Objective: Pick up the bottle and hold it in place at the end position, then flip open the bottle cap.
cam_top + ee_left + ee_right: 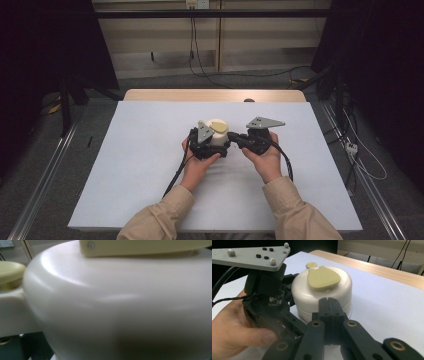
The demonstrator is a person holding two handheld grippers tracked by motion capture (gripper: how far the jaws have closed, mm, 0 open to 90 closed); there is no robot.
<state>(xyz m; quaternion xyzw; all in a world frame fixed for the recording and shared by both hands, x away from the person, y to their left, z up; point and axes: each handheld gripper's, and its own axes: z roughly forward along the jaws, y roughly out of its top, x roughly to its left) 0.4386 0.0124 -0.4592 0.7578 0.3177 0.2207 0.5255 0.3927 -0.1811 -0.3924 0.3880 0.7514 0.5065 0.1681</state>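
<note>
A: Where is the white round container [217, 134] being kept?

B: It is being kept near the middle of the white tabletop [140, 165], upright, with a pale yellow flap [322, 278] lying flat on its top. No long axis is offered by its round body; the flap's narrow end is pointed away from the right hand-held gripper [329, 305].

A: Which hand-held gripper is being held nearer?

B: The left hand-held gripper [204, 142] is being pressed right against its side, so near that its jaws cannot be told apart or together. The right one is being held just beside the container, level and low, jaws together on nothing. Both are being gripped from beneath by the person's hands.
</note>
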